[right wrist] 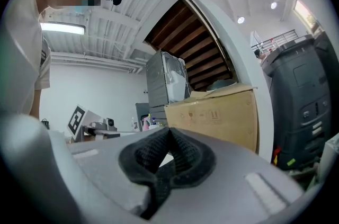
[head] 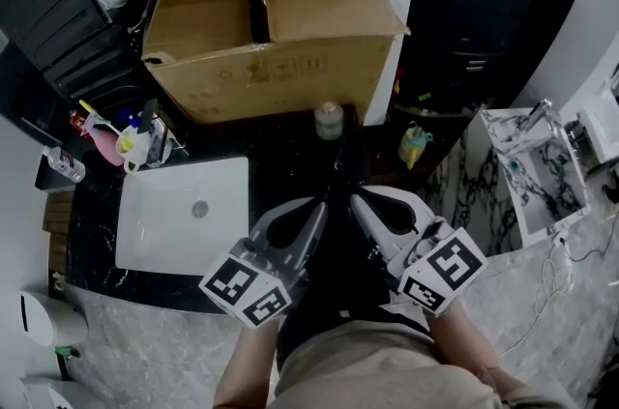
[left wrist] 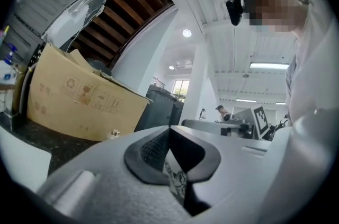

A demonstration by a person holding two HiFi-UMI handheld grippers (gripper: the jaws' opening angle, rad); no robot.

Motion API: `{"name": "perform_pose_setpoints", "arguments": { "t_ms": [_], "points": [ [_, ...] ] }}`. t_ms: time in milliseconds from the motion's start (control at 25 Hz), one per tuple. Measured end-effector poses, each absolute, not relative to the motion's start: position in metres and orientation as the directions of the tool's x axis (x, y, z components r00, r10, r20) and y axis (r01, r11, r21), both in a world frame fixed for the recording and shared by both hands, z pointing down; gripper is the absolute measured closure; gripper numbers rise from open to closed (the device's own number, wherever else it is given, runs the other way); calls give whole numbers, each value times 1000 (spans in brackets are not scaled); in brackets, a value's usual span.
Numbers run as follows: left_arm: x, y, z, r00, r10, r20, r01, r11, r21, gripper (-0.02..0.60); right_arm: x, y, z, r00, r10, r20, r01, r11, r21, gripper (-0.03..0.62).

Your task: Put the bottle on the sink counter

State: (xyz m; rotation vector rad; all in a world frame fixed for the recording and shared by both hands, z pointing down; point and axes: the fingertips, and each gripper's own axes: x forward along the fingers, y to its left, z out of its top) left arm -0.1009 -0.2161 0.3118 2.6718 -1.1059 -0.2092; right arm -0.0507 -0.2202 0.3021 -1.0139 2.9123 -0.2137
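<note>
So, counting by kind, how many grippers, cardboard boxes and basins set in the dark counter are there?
Grippers: 2, left gripper and right gripper, both shut and empty
Cardboard box: 1
Basin set in the dark counter: 1
Total: 4

Brown cardboard box (head: 271, 11), white rectangular sink basin (head: 155, 238), black stone counter (head: 290, 163); grey left gripper (head: 322, 201) and right gripper (head: 355, 197) wear black-and-white checks.

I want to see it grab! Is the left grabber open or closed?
Shut. In its own view the left gripper has its jaw tips touching, with nothing held between them.
</note>
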Motion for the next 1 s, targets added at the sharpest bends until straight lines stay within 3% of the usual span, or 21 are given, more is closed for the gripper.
{"name": "perform_pose_setpoints", "arguments": {
  "t_ms": [1000],
  "points": [
    [-103, -209, 338, 689, -724, 21, -694, -651, 308, 575, -72, -204, 325, -834, -548, 61, -551, 826, -123, 591]
  ]
}}
